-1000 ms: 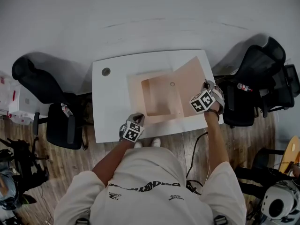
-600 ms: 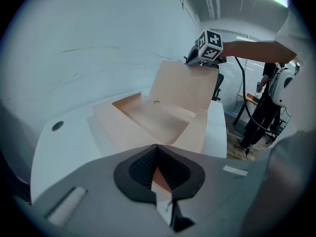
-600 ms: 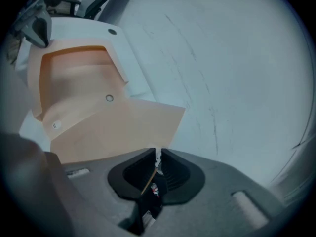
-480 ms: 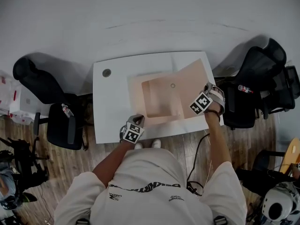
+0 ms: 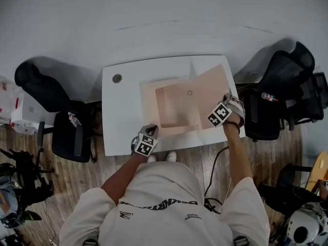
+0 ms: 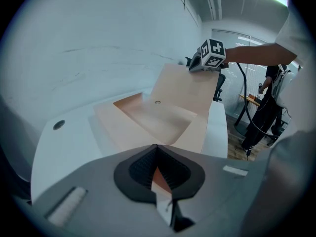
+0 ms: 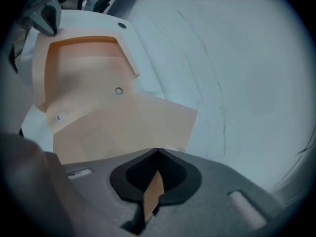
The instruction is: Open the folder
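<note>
A peach paper folder [image 5: 177,106] lies open on the white table [image 5: 123,117]; its inner pocket and a small round snap [image 5: 189,93] show. The cover flap [image 5: 215,91] slopes out to the right, nearly flat. My right gripper [image 5: 226,97] has just closed its jaws on that flap's outer edge, and a strip of the flap shows between them in the right gripper view [image 7: 154,184]. My left gripper [image 5: 152,129] is shut on the folder's near left corner, visible between its jaws [image 6: 158,174]. The right gripper [image 6: 210,58] also appears in the left gripper view.
A round cable hole [image 5: 117,78] sits in the table's far left corner. Black office chairs stand to the left [image 5: 56,122] and right [image 5: 279,86] of the table. A black cable [image 5: 218,160] hangs by the table's near right edge.
The right gripper has sunk a little and rolled, and the cover flap has dropped from a steeper tilt to lie lower and wider to the right. The left gripper has stayed put.
</note>
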The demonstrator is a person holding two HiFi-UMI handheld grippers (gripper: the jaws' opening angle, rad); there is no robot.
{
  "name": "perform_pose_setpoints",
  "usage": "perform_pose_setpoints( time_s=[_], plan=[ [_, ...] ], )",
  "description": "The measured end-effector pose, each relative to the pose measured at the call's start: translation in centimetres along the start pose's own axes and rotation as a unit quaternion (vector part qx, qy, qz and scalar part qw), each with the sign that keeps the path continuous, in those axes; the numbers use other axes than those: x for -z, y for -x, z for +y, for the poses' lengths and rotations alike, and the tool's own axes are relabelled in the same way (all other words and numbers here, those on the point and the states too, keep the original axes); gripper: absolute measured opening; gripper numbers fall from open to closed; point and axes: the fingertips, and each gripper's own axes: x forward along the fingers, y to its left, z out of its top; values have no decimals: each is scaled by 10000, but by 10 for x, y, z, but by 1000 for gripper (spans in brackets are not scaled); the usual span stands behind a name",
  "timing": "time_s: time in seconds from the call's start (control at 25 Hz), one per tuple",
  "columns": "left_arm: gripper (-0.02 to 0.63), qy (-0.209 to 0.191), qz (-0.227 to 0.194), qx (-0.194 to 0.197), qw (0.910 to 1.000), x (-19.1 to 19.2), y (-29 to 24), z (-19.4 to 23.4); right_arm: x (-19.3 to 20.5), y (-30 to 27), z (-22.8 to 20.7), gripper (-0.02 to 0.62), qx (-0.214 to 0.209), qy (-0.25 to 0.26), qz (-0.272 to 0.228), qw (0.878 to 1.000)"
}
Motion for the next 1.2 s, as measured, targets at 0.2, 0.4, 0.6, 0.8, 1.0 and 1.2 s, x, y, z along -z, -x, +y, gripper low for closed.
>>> perform_pose_setpoints(
  time_s=[0.2, 0.4, 0.6, 0.8, 1.0, 1.2],
  plan=[
    [-2, 21, 11, 7, 10000, -1, 0, -1, 4, -2, 4, 0, -175, -895, -116, 9958],
    [-2, 28, 10, -4, 10000, -2, 0, -1, 3, 2, 4, 0, -328, -1632, -242, 9857],
    [-2, 42, 13, -12, 10000, -2, 0, 0, 0, 4, 13, 0, -593, -2197, -342, 9732],
    [-2, 40, 23, 2, 10000, 0, 0, -1, 2, 6, 29, 0, -837, -2638, -368, 9602],
    [-2, 40, 19, -6, 10000, 0, 0, 0, 1, 10, 39, 0, -1115, -3148, -404, 9417],
    [-2, 55, 7, -6, 10000, -1, 0, 0, -6, 17, 44, 0, -1315, -3838, -615, 9119]
  ],
)
